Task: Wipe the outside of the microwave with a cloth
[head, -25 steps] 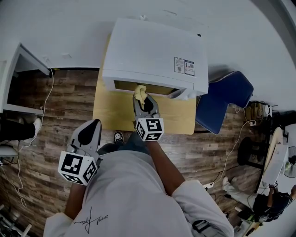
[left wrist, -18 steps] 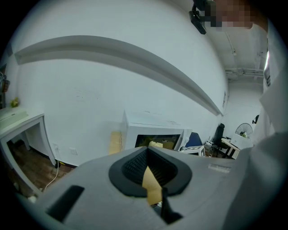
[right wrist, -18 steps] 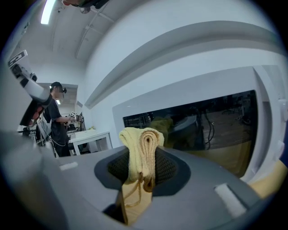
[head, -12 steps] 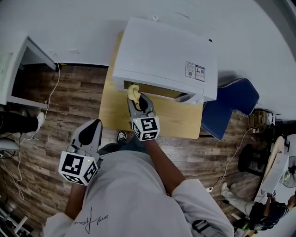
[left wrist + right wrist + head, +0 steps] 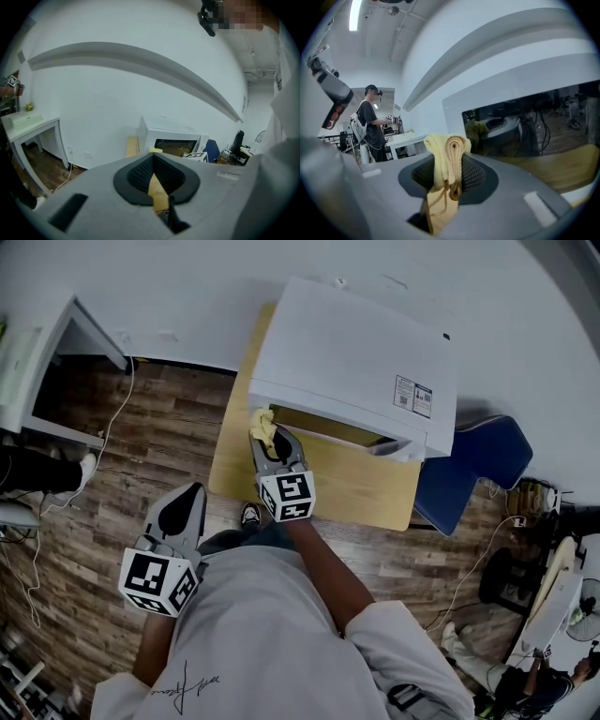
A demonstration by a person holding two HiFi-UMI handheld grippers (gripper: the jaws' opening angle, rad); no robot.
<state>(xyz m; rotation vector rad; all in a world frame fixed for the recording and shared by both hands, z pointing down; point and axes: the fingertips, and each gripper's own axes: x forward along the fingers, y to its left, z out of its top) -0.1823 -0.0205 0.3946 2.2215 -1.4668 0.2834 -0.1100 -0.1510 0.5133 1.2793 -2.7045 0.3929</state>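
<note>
Since a second ago the right gripper (image 5: 269,440) has slid along the front of the microwave (image 5: 361,352) – from about the middle of the door to its left end, near the corner. The person's right forearm reaches forward from the body over the wooden table (image 5: 319,486), with the marker cube toward the chest and the jaws pointing at the door. The jaws are closed on a folded yellow cloth (image 5: 262,425); in the right gripper view the roll stands up between the two ribbed pads and a loose end hangs down under them. The cloth lies against the left edge of the dark door window (image 5: 534,126), just above the table top. The left gripper (image 5: 190,491) is held back and low, beside the person's left side and over the wooden floor (image 5: 141,446), well apart from the microwave. Its jaws are pressed together at the tips and hold nothing – only a thin wedge of the table shows between them in the left gripper view. The microwave stands on the table against the white wall. A blue chair (image 5: 469,474) is just beside the table on the right, a white desk (image 5: 37,352) stands well apart on the left, and a white cable (image 5: 114,423) runs down over the floor near it. In the right gripper view a person (image 5: 370,122) stands far behind.
</note>
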